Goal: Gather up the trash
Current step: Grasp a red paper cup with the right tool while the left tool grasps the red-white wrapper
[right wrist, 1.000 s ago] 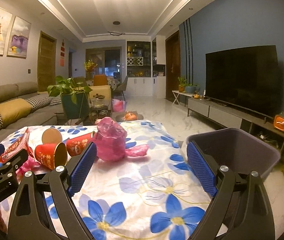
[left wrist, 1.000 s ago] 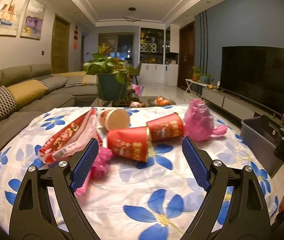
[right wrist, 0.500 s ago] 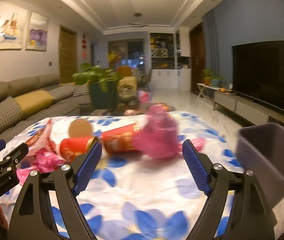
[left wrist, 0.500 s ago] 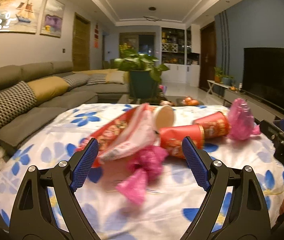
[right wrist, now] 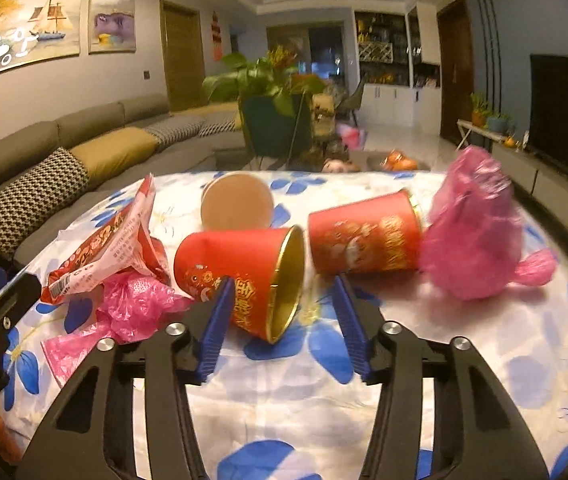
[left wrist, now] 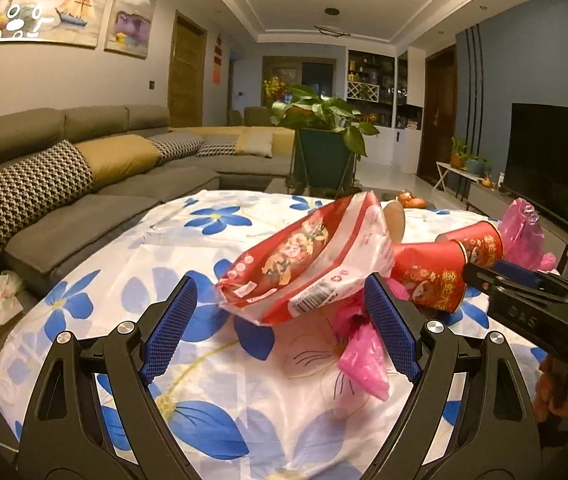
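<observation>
The left gripper is hovering with jaws wide at the near edge of the red snack bag, nothing pinched. The right gripper is closing its jaws around the gold rim of the nearer red cup, which is lying on its side between the pads; I can't tell whether they are touching it. The second red cup and the pink plastic bag are lying just beyond, and open flowered tablecloth is spreading to the right.
</observation>
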Tool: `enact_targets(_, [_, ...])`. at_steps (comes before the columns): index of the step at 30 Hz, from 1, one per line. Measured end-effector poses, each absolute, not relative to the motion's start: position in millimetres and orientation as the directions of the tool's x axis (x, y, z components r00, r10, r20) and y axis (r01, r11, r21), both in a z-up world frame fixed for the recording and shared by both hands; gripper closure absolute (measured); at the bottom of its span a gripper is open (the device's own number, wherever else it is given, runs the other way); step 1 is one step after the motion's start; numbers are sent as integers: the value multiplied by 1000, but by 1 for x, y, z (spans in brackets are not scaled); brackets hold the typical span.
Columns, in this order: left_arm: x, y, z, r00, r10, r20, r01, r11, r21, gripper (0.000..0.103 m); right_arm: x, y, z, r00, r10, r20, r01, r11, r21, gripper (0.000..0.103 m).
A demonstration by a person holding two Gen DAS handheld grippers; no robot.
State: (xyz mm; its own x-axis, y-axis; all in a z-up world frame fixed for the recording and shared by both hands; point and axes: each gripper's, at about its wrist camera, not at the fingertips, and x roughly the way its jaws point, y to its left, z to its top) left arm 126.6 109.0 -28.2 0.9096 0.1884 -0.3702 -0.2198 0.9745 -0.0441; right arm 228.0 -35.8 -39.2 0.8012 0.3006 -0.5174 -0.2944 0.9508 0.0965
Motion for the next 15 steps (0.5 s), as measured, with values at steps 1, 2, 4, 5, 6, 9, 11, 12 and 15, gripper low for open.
enact_targets(1, [128, 109, -30, 909, 187, -373, -218, 975, -41, 19, 230, -35, -41, 793, 308, -526, -300, 948, 104, 61])
enact_targets(2, [129, 110, -30, 908, 187, -375, -217, 976, -37, 19, 231, -34, -42, 785, 317, -533, -307, 945, 112, 62])
enact_targets(4, [130, 111, -30, 908, 188, -376, -216, 976, -33, 19, 234, -32, -43, 768, 342, -541, -328, 936, 127, 67])
enact_targets(5, [131, 111, -30, 908, 186, -376, -214, 976, -36, 19, 236, -31, -43, 761, 353, -544, -338, 932, 132, 69])
enact_targets(6, [132, 113, -30, 909, 181, -377, -212, 976, -43, 19, 236, -28, -43, 752, 367, -547, -351, 926, 139, 72])
enact_targets(9, [133, 115, -31, 909, 168, -382, -204, 977, -56, 19, 237, -26, -44, 731, 404, -550, -382, 910, 161, 82])
enact_targets(11, [134, 117, -33, 908, 154, -390, -194, 979, -65, 19, 235, -26, -43, 724, 421, -547, -397, 902, 168, 90])
enact_targets(12, [135, 116, -34, 907, 147, -394, -188, 980, -66, 19, 234, -26, -42, 723, 425, -544, -402, 900, 168, 93])
enact_targets(15, [136, 116, -37, 904, 124, -408, -168, 983, -73, 19, 226, -26, -37, 724, 452, -521, -428, 887, 174, 98])
